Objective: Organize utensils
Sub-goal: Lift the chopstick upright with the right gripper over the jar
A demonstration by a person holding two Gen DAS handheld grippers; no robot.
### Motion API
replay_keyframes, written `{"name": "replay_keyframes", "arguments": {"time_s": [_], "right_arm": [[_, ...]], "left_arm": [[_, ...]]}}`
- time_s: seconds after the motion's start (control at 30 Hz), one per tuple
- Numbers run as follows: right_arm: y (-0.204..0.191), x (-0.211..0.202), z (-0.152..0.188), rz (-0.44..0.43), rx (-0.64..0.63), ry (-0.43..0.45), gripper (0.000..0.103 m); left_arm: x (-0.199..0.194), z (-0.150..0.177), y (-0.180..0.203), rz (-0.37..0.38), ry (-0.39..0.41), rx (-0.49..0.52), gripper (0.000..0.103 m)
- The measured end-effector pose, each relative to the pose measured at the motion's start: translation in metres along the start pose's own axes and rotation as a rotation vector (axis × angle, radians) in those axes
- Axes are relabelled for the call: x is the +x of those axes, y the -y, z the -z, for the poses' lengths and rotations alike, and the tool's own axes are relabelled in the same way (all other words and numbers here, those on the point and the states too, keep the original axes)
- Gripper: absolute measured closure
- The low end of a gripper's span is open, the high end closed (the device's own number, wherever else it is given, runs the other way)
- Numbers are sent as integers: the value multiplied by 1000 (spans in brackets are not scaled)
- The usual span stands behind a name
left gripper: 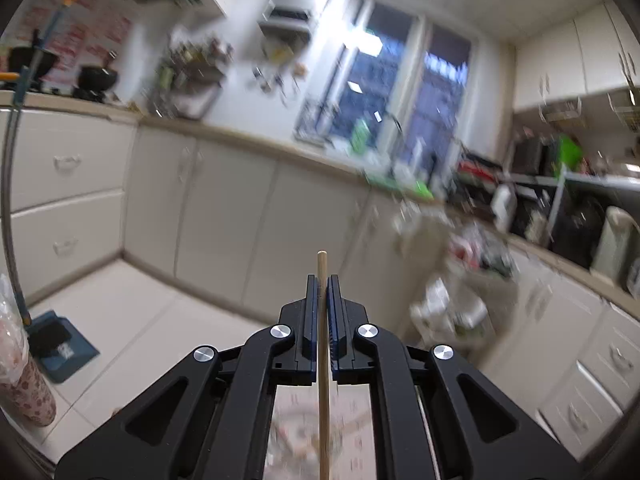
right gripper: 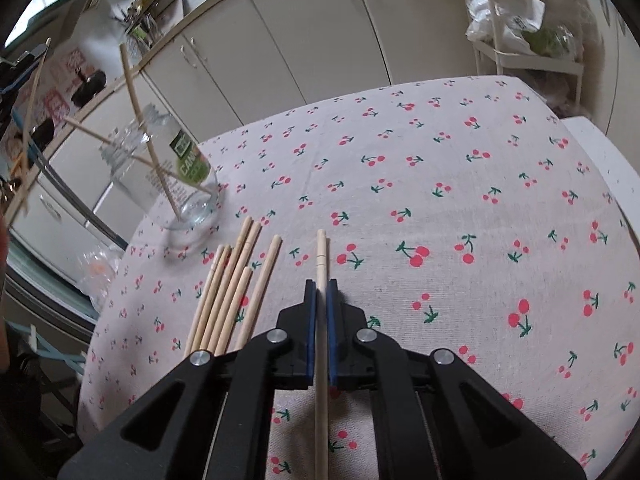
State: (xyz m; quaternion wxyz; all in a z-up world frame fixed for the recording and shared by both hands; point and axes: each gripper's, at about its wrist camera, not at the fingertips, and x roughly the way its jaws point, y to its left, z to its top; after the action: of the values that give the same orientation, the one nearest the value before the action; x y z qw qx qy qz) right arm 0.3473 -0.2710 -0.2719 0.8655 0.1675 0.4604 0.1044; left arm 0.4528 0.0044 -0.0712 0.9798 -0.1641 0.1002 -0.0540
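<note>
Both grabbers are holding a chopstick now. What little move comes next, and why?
Probably carry the left hand-held gripper and its chopstick to the glass jar, which already holds two. The right hand-held gripper grips another chopstick, low over the tablecloth.

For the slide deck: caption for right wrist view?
Right gripper shut on one chopstick above cherry-print tablecloth, loose chopsticks beside glass jar.

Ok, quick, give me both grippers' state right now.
Left gripper: closed on a wooden chopstick, lifted clear of the table.
Right gripper: closed on another chopstick, low over the cherry-print tablecloth.
</note>
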Motion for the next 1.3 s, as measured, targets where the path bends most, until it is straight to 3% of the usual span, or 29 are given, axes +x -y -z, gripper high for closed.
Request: {"name": "replay_keyframes", "arguments": {"time_s": [0.2,0.57,0.9,1.3], "right_arm": [[3,-10,-1,-50,31,69,97],[5,-40,-9,-174,88,245,97],[-22,-93,-41,-280,129,498,97],[-55,-112,-79,-356,167,666,97]], "left_arm": [[26,-1,13,-91,126,58,99],[48,31,24,-133,191,121,99],[45,62,17,-135,145,195,99],[34,82,11,-93,16,281,97]]}}
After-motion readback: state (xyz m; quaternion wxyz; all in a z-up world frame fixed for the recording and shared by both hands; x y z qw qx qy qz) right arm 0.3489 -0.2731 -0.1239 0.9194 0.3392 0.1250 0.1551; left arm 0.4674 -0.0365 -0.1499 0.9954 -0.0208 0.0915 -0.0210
